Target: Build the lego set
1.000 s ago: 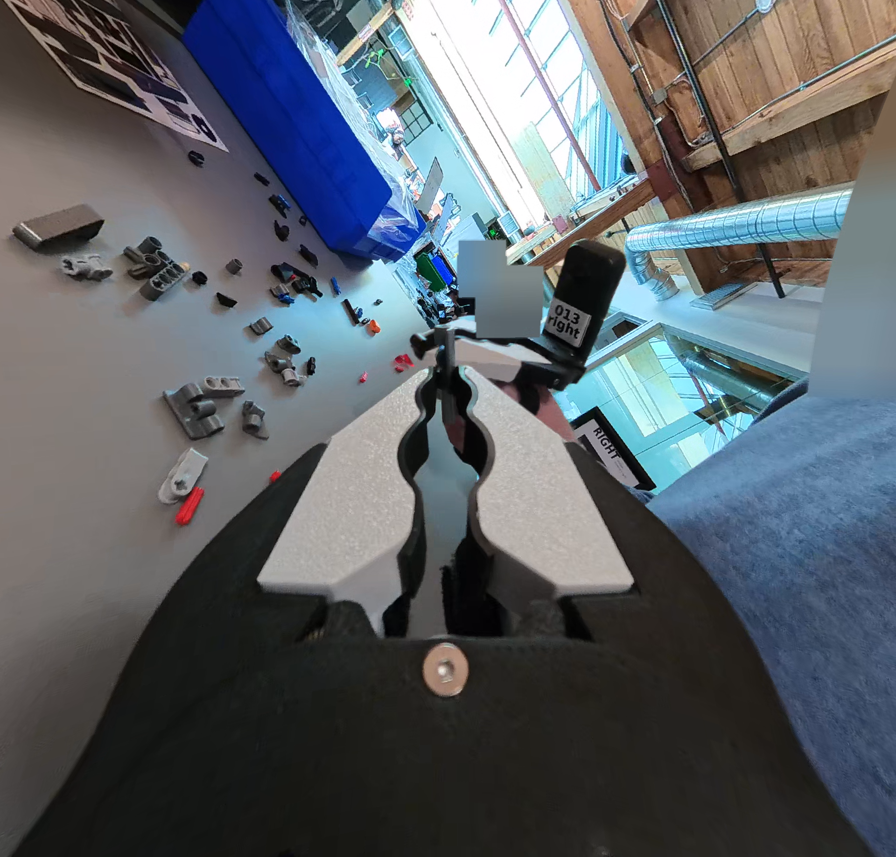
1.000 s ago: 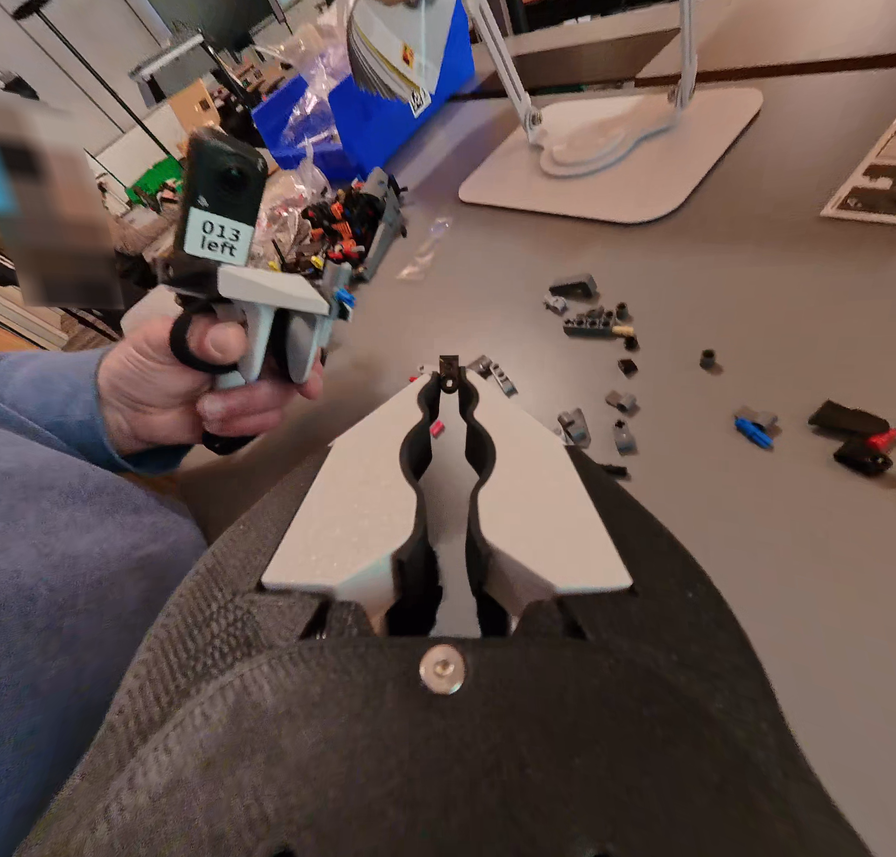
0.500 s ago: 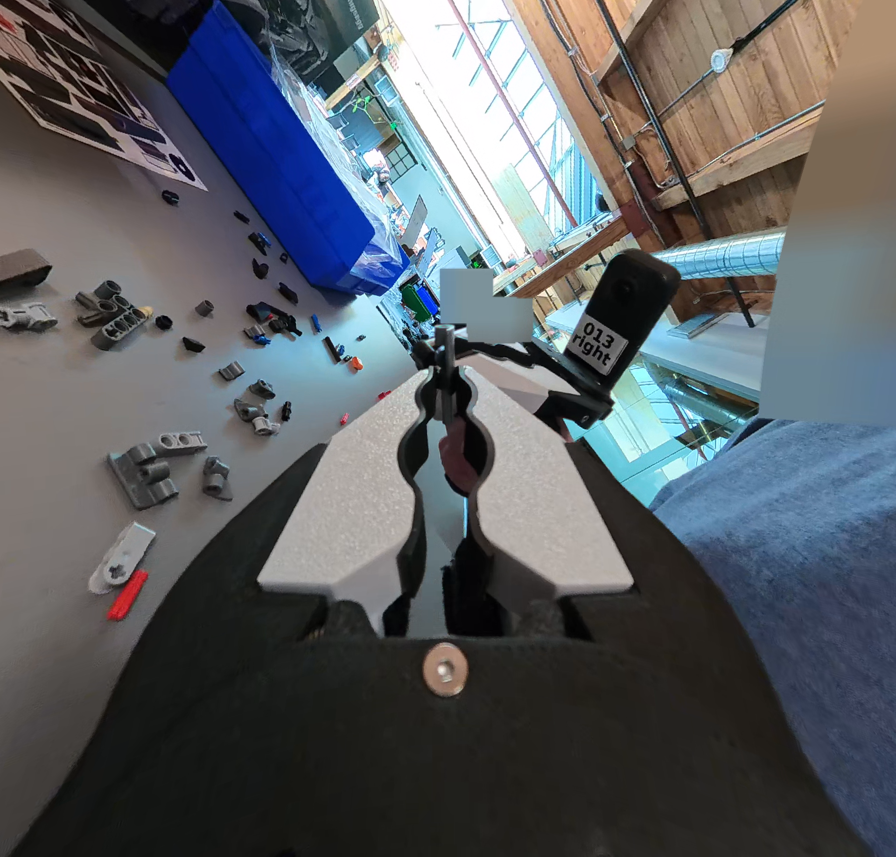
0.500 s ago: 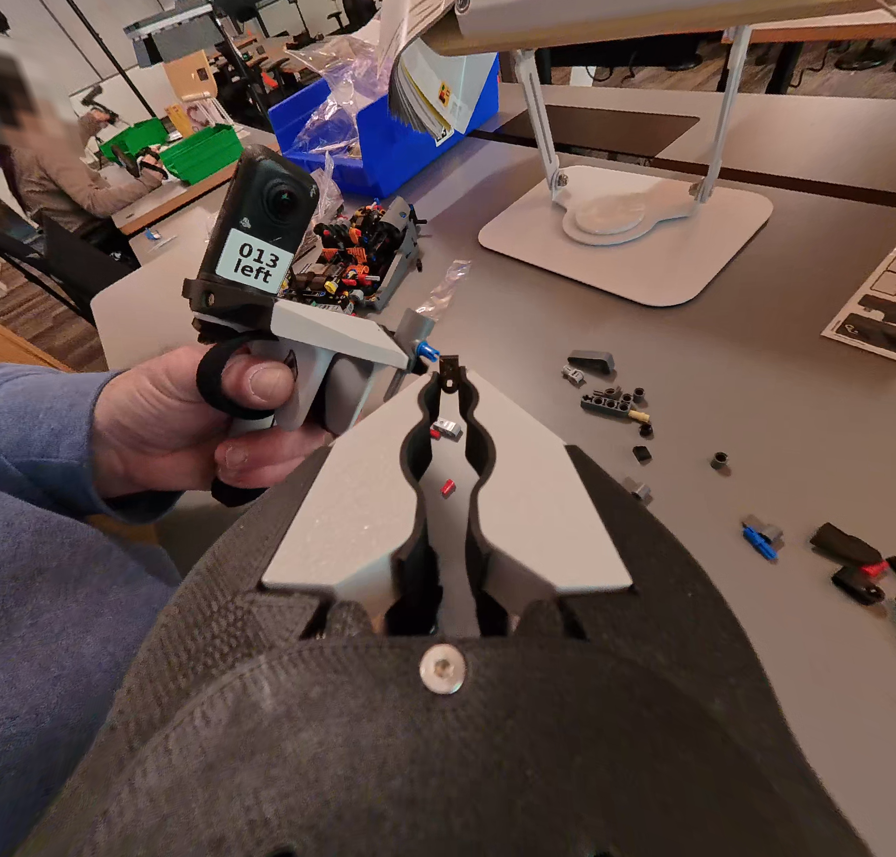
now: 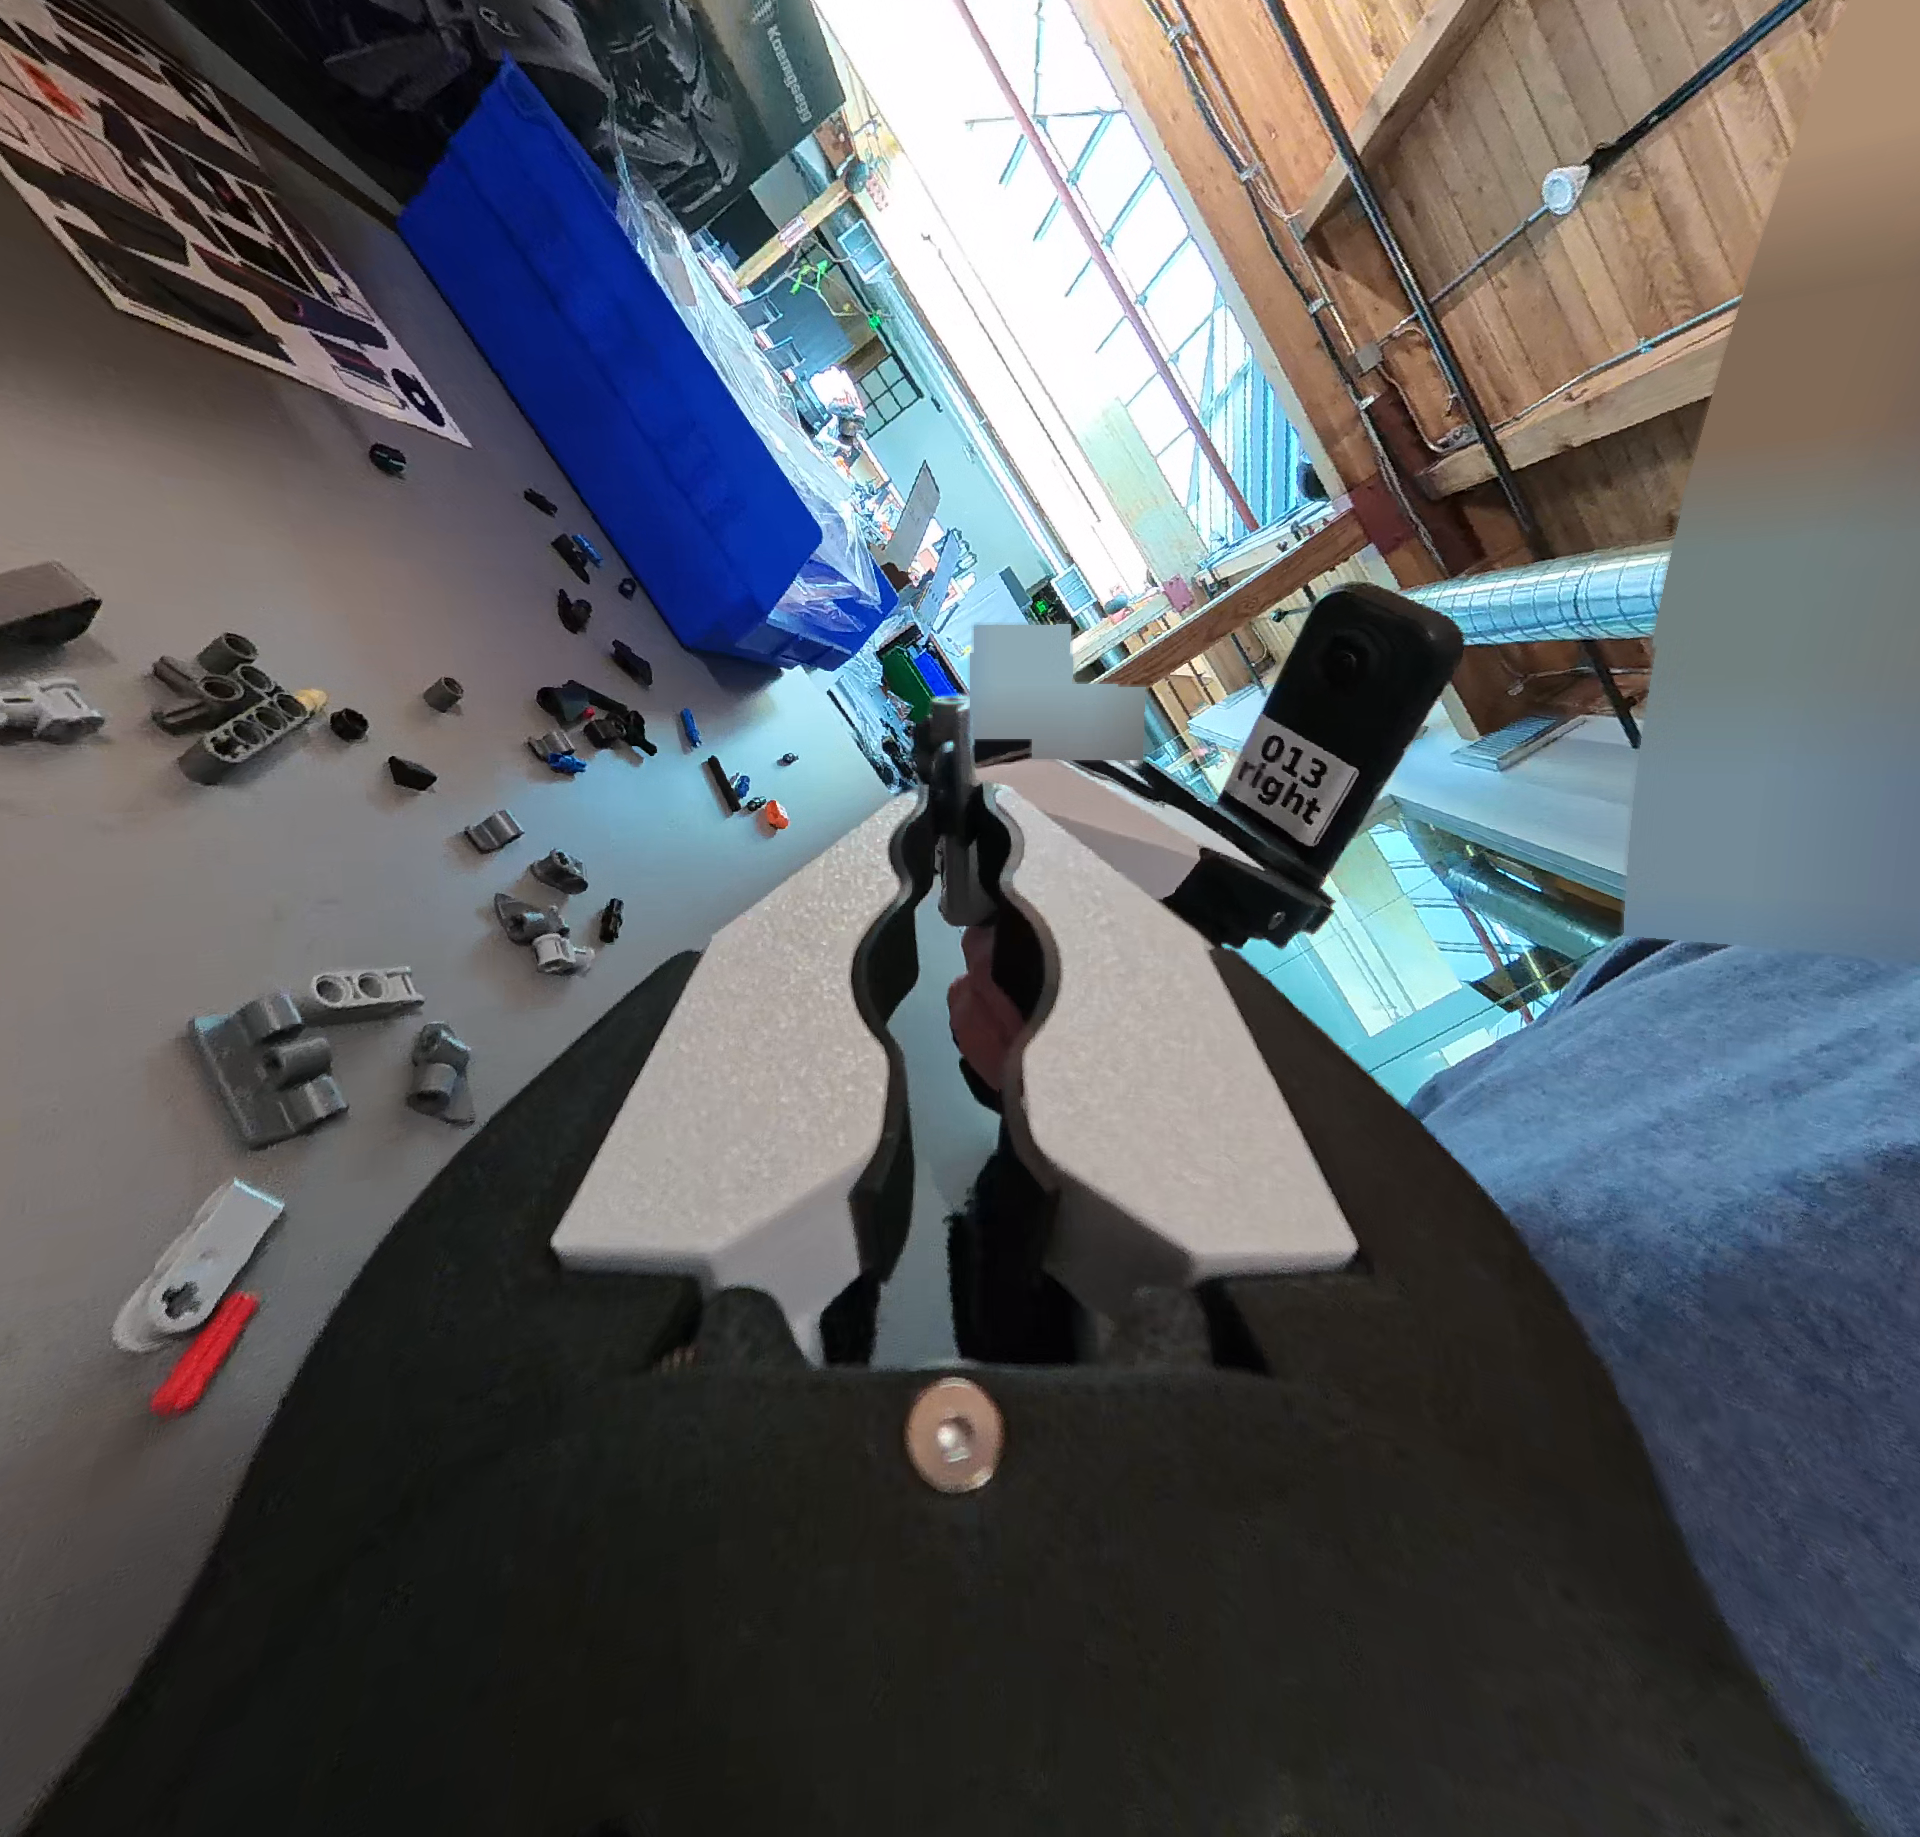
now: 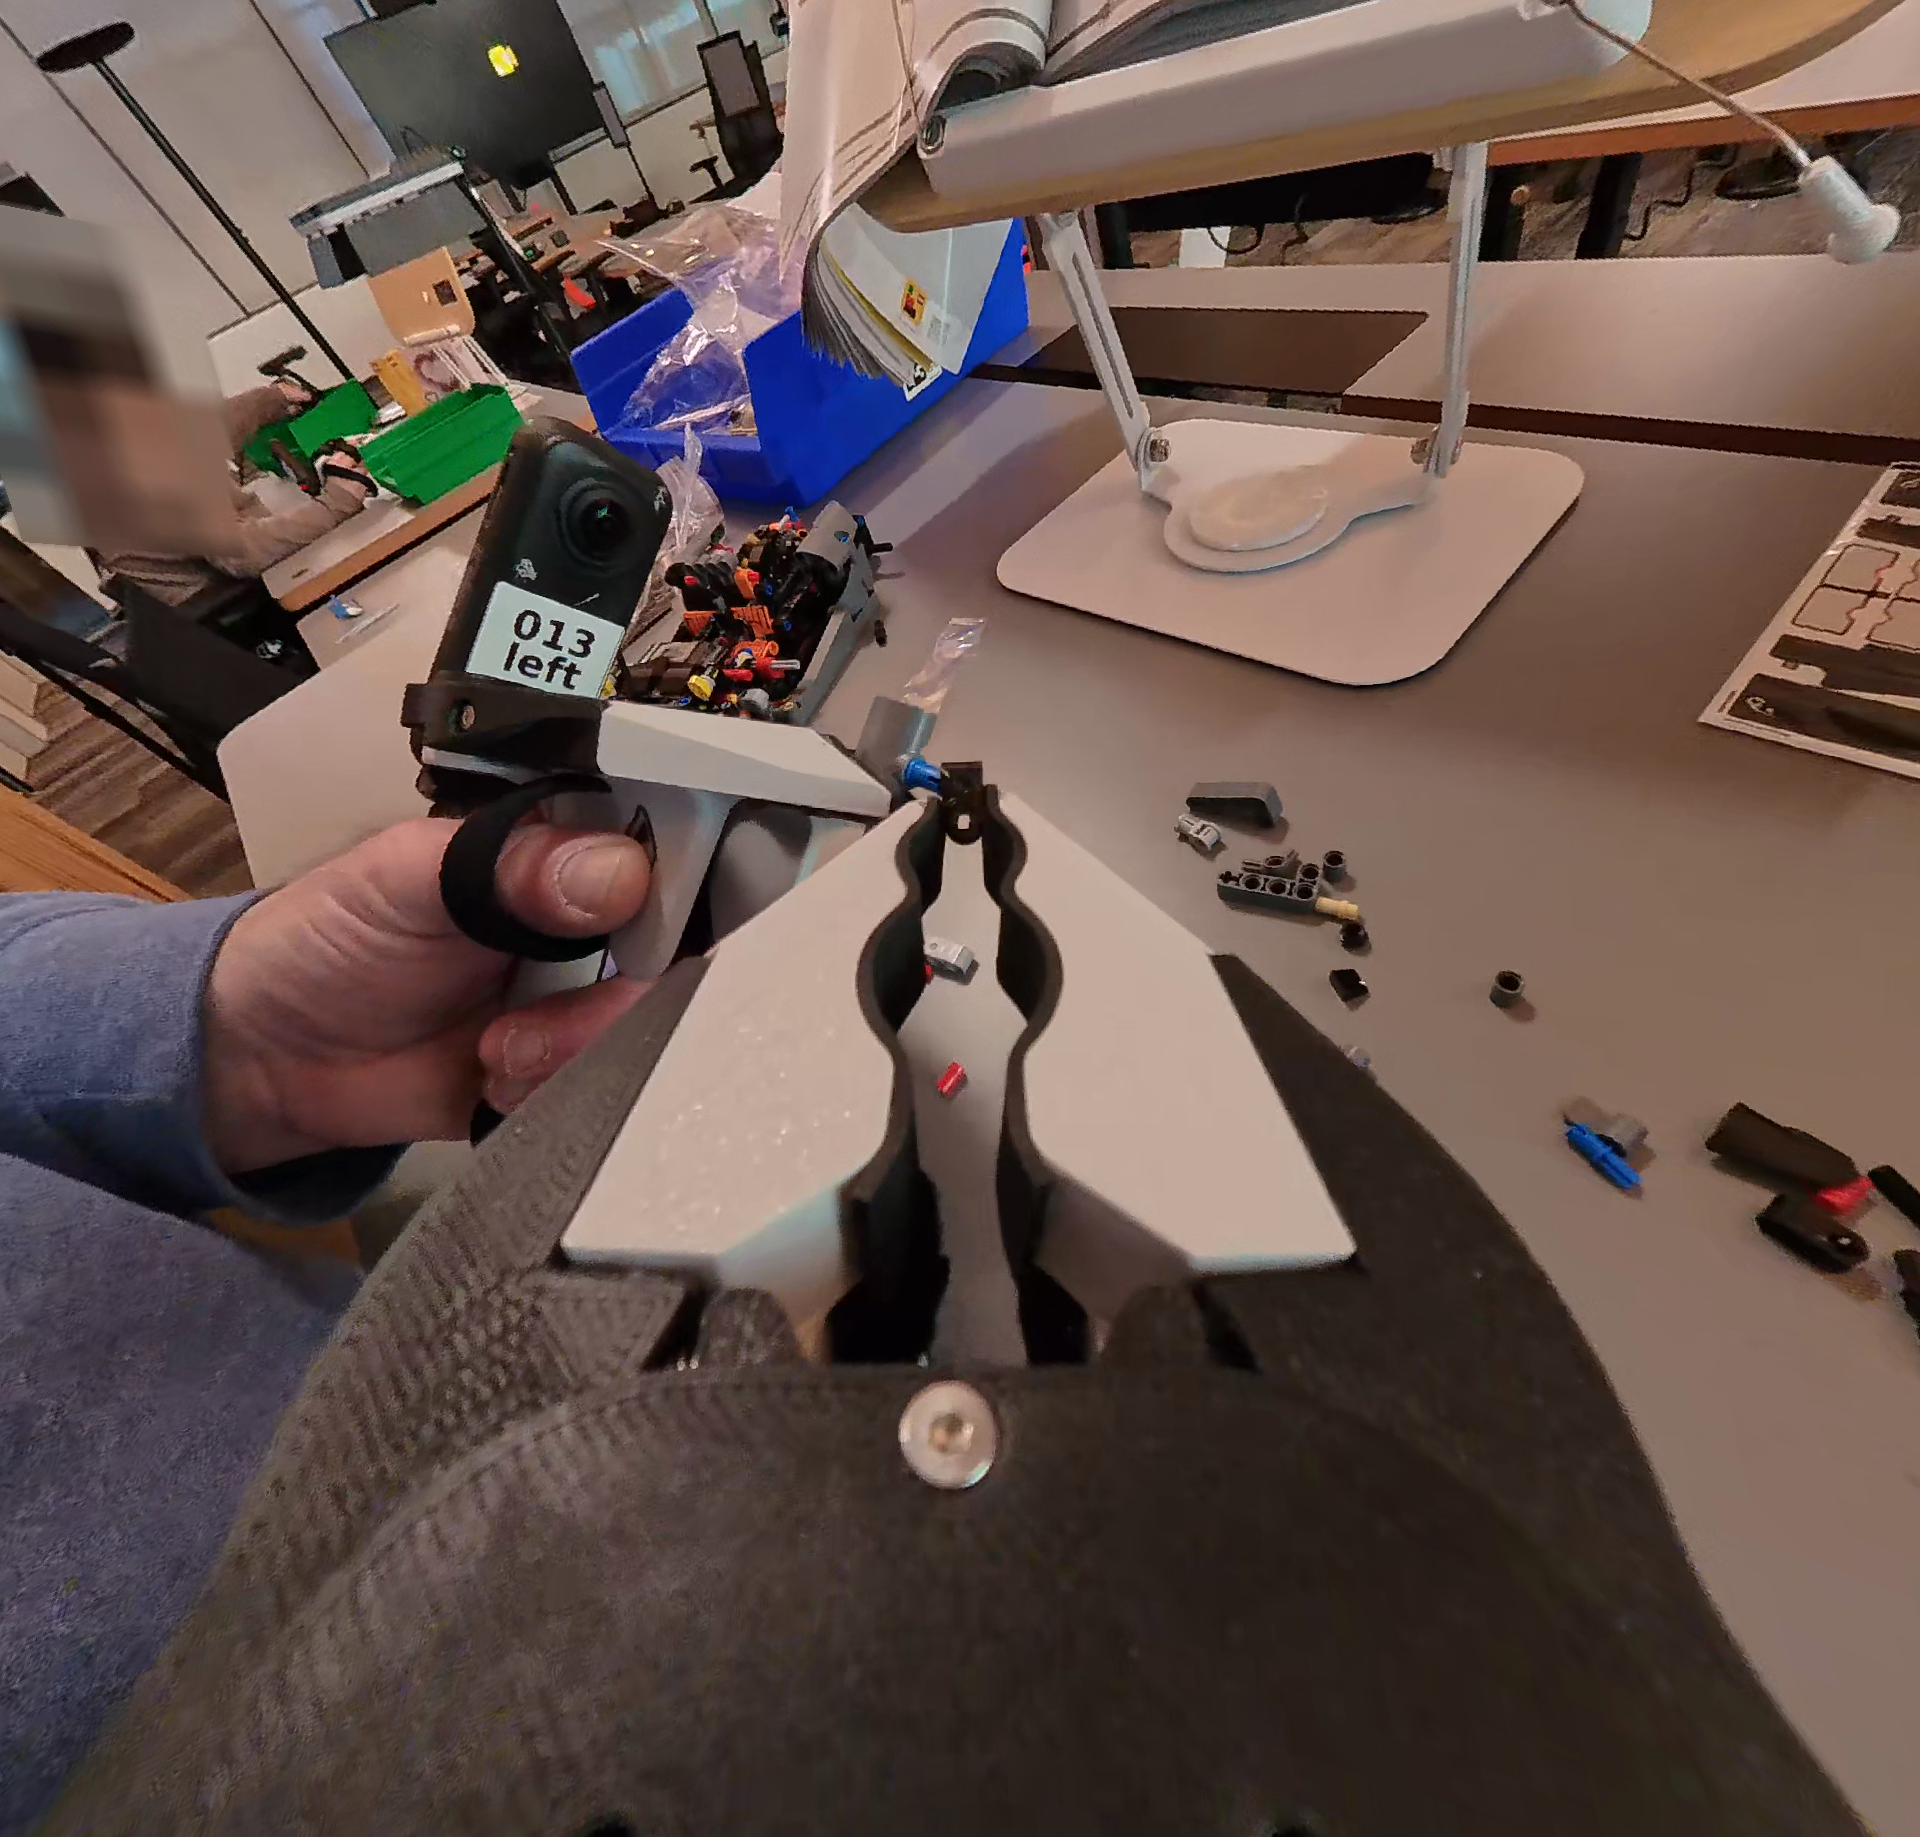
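left gripper (image 5: 954, 800) clamped on a grey lego piece (image 5: 956, 831) with a blue pin (image 6: 920, 774) at its end, held above the grey table (image 5: 208, 904). right gripper (image 6: 961, 800) pinched on a small black connector (image 6: 961, 800), tip to tip with the blue pin (contact unclear). loose lego parts (image 6: 1283, 883) scattered on table; partly built model (image 6: 758, 624) beside blue bin (image 6: 831, 395).
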